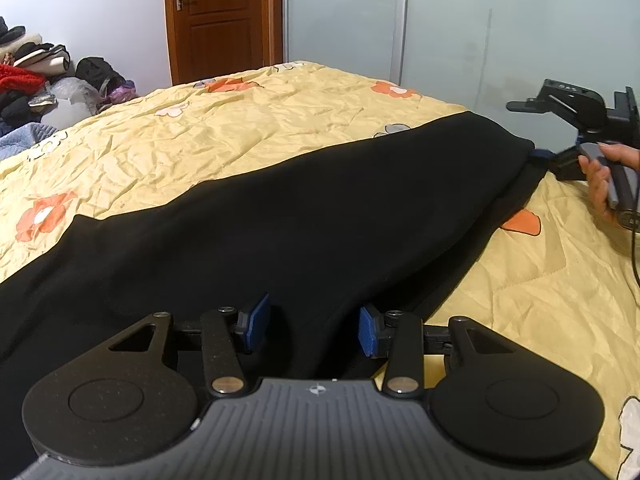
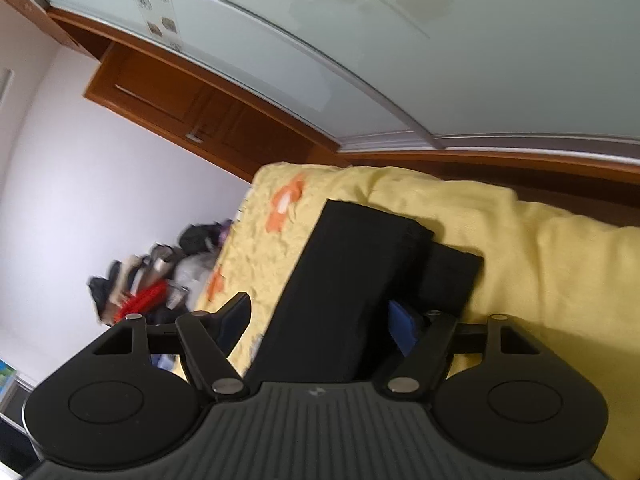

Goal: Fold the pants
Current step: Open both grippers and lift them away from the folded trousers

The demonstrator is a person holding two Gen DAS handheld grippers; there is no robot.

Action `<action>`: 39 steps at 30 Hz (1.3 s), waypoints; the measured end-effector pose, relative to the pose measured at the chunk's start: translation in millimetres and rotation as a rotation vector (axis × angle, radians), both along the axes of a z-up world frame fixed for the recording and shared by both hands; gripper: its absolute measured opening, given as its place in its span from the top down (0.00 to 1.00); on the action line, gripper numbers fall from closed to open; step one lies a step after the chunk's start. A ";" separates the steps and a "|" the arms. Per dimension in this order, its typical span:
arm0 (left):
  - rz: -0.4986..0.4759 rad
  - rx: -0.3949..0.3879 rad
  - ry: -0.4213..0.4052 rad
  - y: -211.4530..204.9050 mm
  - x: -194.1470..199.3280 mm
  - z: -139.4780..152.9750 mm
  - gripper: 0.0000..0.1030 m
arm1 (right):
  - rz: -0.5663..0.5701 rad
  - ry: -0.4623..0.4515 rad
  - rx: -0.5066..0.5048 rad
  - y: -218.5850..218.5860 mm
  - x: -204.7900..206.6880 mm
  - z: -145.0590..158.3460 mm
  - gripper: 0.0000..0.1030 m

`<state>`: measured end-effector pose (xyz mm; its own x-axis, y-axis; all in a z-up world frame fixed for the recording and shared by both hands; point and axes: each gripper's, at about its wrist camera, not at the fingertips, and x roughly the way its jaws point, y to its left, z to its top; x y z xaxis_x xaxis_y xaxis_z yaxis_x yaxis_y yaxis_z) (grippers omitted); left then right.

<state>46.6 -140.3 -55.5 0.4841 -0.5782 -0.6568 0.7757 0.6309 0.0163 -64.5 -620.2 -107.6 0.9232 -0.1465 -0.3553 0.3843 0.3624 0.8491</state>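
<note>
Black pants [image 1: 288, 216] lie on the bed [image 1: 200, 132]. Both tools, left [image 1: 314, 330] and right [image 2: 320, 328], gape wide, maybe touching the pants.

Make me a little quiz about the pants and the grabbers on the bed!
1. True or false: the pants are black.
2. What lies under the pants? A) quilt B) carpet C) table
3. Fill in: the left gripper has its fingers open, one on each side of the ____.

Key: 1 true; 2 A; 3 pants. The right gripper is open too, around the other end.
</note>
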 end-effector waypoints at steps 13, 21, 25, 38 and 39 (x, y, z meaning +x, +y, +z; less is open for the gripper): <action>-0.039 -0.087 0.056 8.4 0.2 11.1 0.95 | -0.092 0.042 -0.051 2.2 -19.6 0.1 0.97; -0.053 -0.042 0.044 4.2 -6.1 2.3 0.94 | -0.090 0.119 -0.110 0.5 -23.1 4.3 0.97; -0.062 -0.023 0.066 3.0 -3.9 -0.3 0.85 | -0.069 0.165 -0.126 -2.9 -21.6 -0.2 0.97; -0.174 -0.189 0.273 39.7 -3.2 44.4 0.33 | -0.101 0.239 -0.502 67.7 9.9 57.5 0.73; -0.141 -0.215 0.247 44.4 0.1 50.4 0.24 | -0.001 0.232 -0.493 74.2 23.8 56.7 0.70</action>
<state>46.8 -95.9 -5.1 0.2313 -0.7655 -0.6004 0.8193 0.4861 -0.3041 -40.7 -546.0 -50.9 0.8287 -0.3479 -0.4385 0.5416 0.6960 0.4714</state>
